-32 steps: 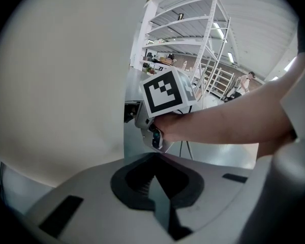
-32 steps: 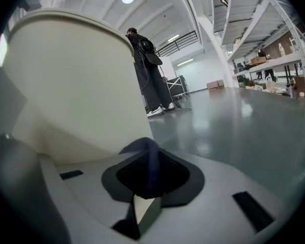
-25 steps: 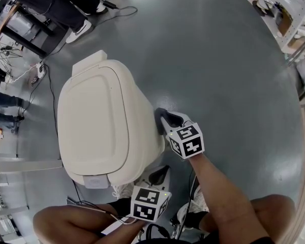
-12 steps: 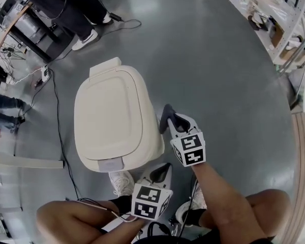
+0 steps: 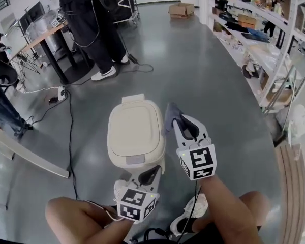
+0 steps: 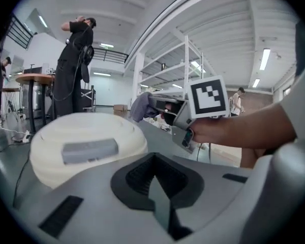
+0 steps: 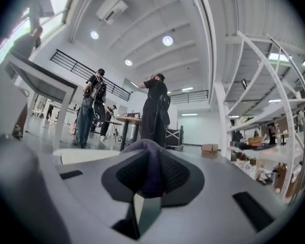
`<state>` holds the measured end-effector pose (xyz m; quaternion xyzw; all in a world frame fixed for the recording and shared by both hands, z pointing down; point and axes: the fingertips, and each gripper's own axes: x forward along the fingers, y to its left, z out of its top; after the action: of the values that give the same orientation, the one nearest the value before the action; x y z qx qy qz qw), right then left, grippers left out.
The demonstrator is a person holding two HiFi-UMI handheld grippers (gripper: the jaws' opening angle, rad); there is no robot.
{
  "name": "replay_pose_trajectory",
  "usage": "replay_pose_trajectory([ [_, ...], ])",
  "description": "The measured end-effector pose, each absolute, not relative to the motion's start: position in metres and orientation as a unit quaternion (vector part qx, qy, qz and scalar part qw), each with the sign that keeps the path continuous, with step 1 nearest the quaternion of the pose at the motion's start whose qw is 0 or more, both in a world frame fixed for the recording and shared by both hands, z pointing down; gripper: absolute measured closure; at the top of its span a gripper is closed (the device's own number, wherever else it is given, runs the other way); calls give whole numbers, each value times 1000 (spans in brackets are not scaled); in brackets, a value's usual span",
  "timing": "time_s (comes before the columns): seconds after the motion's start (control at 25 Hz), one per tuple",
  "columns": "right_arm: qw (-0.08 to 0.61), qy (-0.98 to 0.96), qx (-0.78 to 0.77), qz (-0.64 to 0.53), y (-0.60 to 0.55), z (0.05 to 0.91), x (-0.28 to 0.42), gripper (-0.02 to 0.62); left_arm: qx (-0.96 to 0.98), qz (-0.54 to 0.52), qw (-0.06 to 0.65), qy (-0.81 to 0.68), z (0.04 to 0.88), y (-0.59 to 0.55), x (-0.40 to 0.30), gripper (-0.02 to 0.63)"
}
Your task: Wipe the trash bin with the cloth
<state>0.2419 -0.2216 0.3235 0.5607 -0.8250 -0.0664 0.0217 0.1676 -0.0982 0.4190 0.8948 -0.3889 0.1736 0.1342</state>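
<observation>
The cream trash bin (image 5: 136, 133) stands on the grey floor with its lid down, and it fills the lower left of the left gripper view (image 6: 86, 141). My right gripper (image 5: 175, 120) hangs beside the bin's right edge, shut on a dark blue-grey cloth (image 5: 170, 114). In the right gripper view that cloth (image 7: 151, 161) bulges between the pads of the right gripper (image 7: 151, 179). My left gripper (image 5: 151, 175) is at the bin's near front corner, shut with nothing in it. The left gripper view shows the left gripper (image 6: 153, 179), the right gripper (image 6: 193, 108) and the cloth (image 6: 141, 105).
A person in black (image 5: 91, 29) stands behind the bin beside a round table (image 5: 46, 34). A cable (image 5: 70, 136) runs along the floor left of the bin. Shelving (image 5: 274, 50) lines the right side. A cardboard box (image 5: 181, 9) sits far back. My shoes (image 5: 123, 188) are just below the bin.
The head view has lifted, so the bin looks smaller and farther off. The right gripper with the cloth has come away from the bin's side and risen. The left gripper stays low.
</observation>
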Motion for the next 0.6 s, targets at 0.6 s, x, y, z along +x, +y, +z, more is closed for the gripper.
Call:
replay_pose_trajectory([
  [0.6, -38, -865, 474, -162, -128, 149, 99, 529, 824, 44, 84, -558, 209, -179, -56, 609],
])
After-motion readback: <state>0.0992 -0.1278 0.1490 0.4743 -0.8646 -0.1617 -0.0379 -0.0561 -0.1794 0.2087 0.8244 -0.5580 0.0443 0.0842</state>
